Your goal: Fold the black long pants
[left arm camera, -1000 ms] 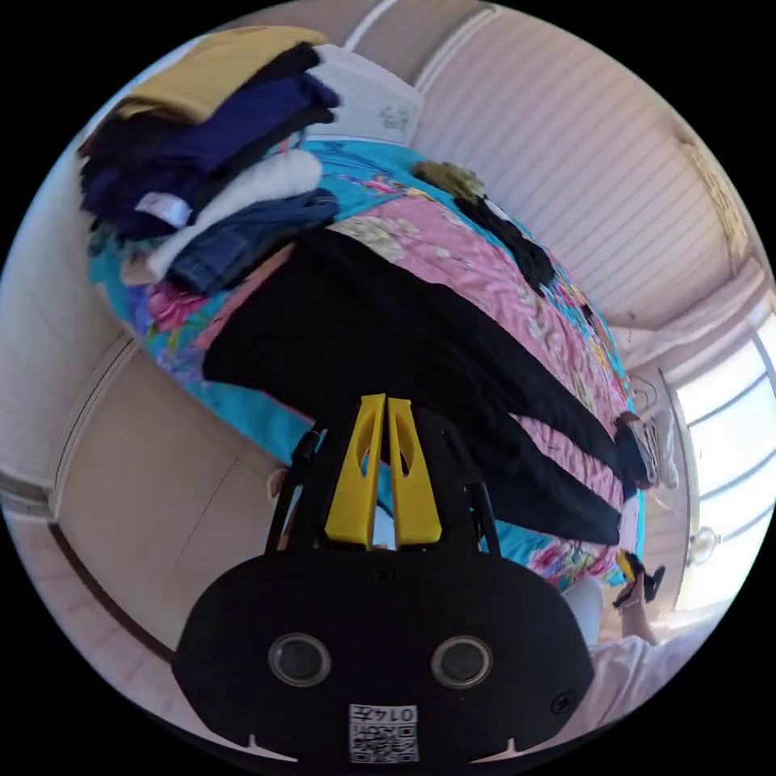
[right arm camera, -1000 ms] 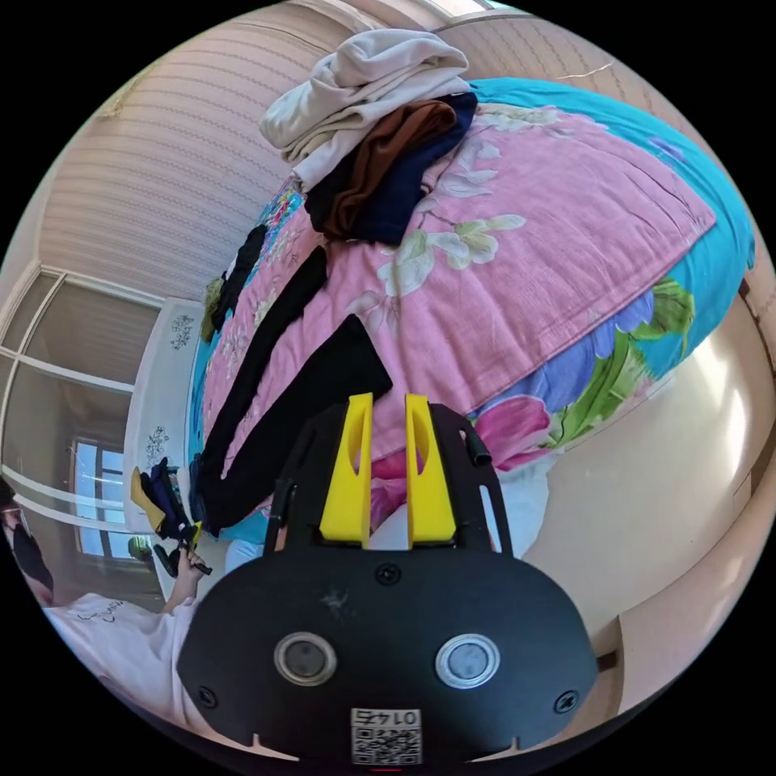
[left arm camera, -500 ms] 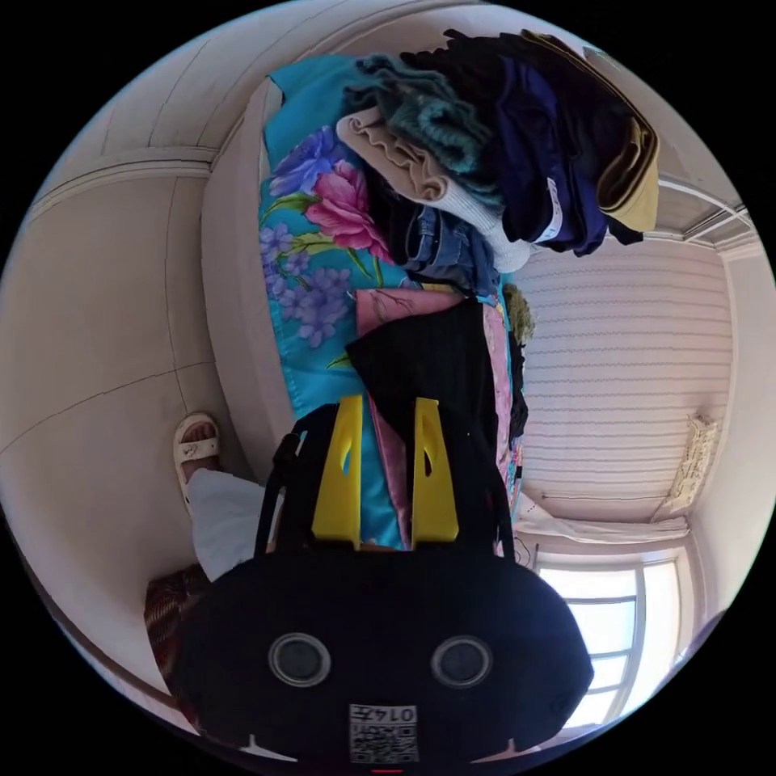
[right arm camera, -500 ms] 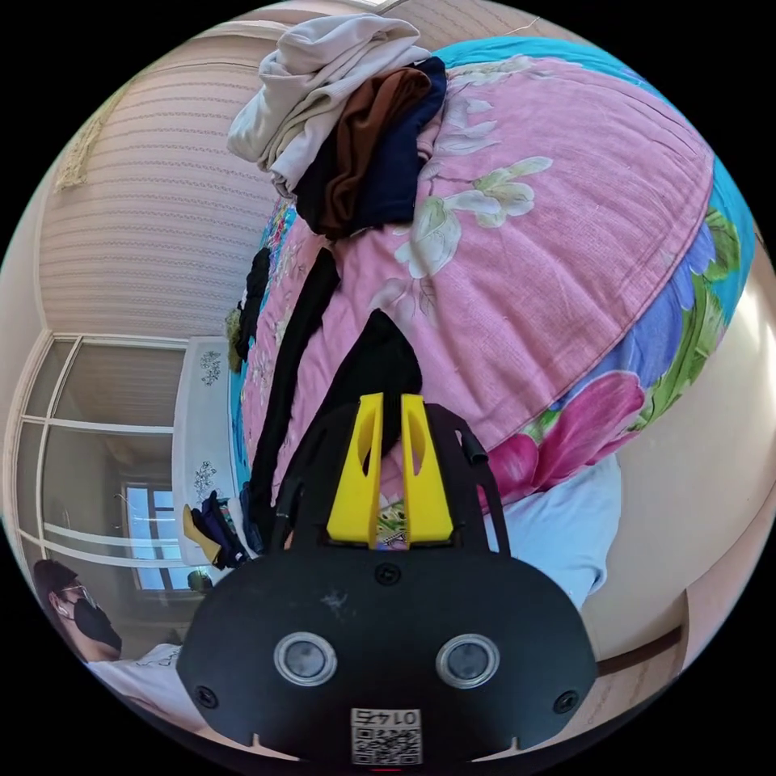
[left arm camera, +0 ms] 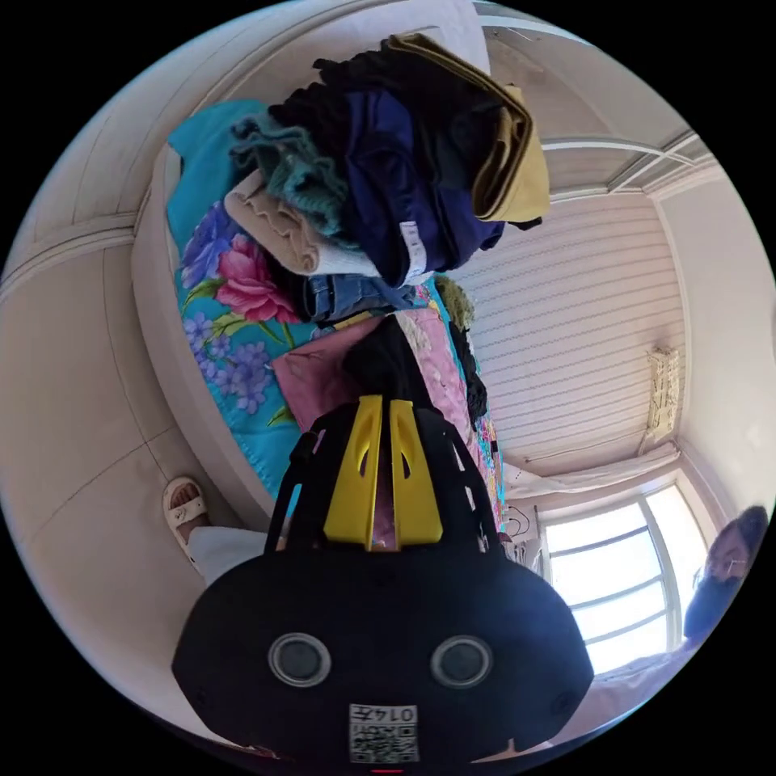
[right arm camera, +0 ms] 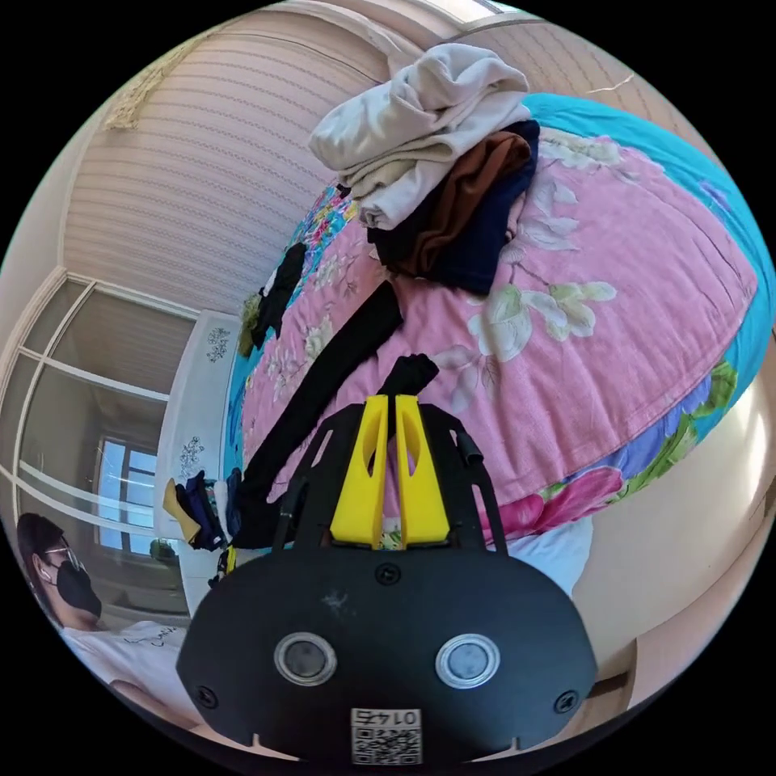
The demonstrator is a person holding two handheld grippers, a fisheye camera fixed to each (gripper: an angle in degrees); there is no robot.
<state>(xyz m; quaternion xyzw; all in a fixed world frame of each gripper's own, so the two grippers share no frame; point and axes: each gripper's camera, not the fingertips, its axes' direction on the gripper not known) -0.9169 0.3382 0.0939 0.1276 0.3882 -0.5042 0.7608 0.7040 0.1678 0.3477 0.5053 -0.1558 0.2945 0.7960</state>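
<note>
Since half a second ago the left gripper (left arm camera: 383, 402) has drawn its yellow jaws together, from spread on either side of the waist end of the black long pants (left arm camera: 386, 364) to nearly touching, with a bunch of that black cloth right at their tips; whether both jaws actually press on it I cannot tell. The right gripper (right arm camera: 387, 400) has kept its jaws narrow, and the pants' leg end (right arm camera: 411, 374) now bunches at its tips, more gathered than before; the grip itself is hidden.

The pants lie on the pink floral quilt (right arm camera: 614, 323). In the right gripper view, one leg (right arm camera: 323, 396) stretches along the quilt away from the tips, toward the quilt's far end. Just past that gripper, further up the quilt, sits a heap of unfolded clothes (right arm camera: 440, 186), cream, brown and navy. Beyond the quilt's far end stands a person in a white shirt (right arm camera: 121, 647).

In the left gripper view, a stack of folded clothes (left arm camera: 388, 178) rests on the quilt (left arm camera: 319, 376) just past the gathered cloth, jeans at its base and a mustard garment on top. Beside the quilt's edge, a sandalled foot (left arm camera: 184, 508) stands on the floor.
</note>
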